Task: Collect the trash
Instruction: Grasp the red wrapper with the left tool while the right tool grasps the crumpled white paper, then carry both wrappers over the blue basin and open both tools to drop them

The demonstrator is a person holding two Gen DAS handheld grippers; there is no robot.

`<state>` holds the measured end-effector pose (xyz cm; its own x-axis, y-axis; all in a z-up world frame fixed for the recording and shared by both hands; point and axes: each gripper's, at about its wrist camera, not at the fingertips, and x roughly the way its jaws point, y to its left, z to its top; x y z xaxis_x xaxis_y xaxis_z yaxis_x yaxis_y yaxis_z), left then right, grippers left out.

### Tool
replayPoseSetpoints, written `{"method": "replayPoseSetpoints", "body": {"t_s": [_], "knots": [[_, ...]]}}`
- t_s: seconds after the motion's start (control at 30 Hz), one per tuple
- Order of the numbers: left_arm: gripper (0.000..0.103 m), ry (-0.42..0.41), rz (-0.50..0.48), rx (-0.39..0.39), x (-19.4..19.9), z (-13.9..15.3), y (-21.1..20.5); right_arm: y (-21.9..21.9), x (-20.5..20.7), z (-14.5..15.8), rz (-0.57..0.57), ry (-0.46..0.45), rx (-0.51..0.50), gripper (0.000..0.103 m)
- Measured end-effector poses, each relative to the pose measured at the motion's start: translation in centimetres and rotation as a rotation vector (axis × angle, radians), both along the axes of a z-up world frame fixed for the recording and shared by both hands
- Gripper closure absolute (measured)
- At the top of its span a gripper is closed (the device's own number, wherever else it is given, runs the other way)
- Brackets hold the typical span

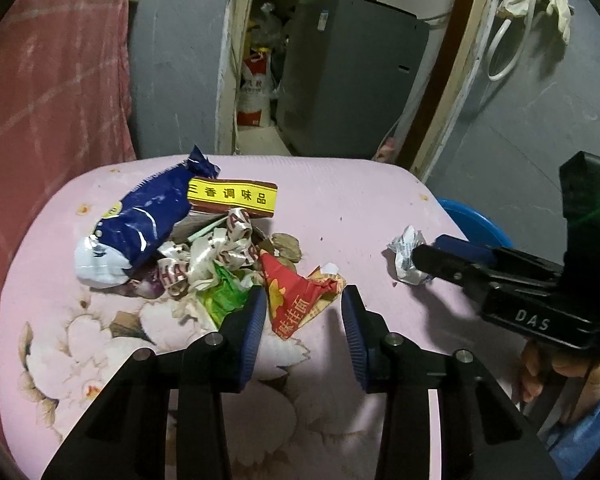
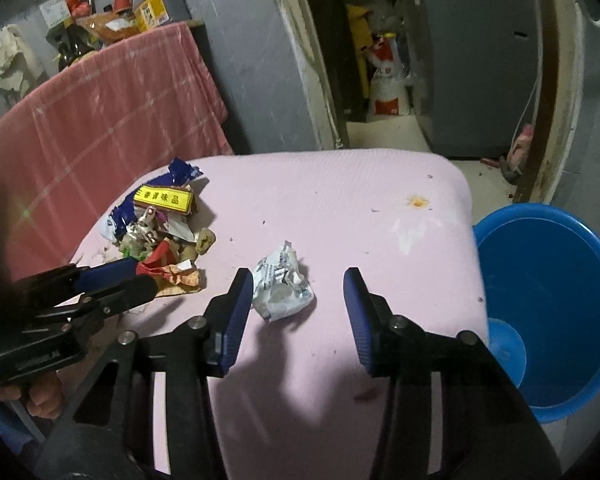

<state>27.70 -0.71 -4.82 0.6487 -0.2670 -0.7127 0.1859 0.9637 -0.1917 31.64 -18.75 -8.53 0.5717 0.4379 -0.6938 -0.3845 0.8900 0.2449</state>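
A heap of trash lies on the pink table (image 1: 360,200): a blue bag (image 1: 148,216), a yellow box (image 1: 232,197), ribbon (image 1: 216,254), a green wrapper (image 1: 222,296) and a red noodle wrapper (image 1: 296,300). My left gripper (image 1: 304,300) is open, its jaws on either side of the red wrapper's near corner. A crumpled white paper ball (image 2: 282,282) lies apart on the right. My right gripper (image 2: 298,276) is open around the ball, which sits nearer the left finger. The right gripper also shows in the left wrist view (image 1: 424,254), touching the ball (image 1: 406,256).
A blue plastic basin (image 2: 548,300) stands on the floor past the table's right edge. A pink-red cloth (image 2: 100,120) covers furniture at the left. A doorway with a grey cabinet (image 1: 348,76) and sacks lies behind the table.
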Motion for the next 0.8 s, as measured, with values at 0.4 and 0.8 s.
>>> {"method": "replayPoseSetpoints", "body": {"t_s": [0.4, 0.8], "knots": [[0.084, 0.047, 0.012, 0.016, 0.8, -0.6, -0.5, 0.5, -0.2, -0.5, 0.063, 0.022, -0.002, 0.082], [0.085, -0.077, -0.003, -0.032, -0.3, 2.3, -3.2, -5.0, -3.5, 3.1, -0.095, -0.216, 0.120, 0.083]]}}
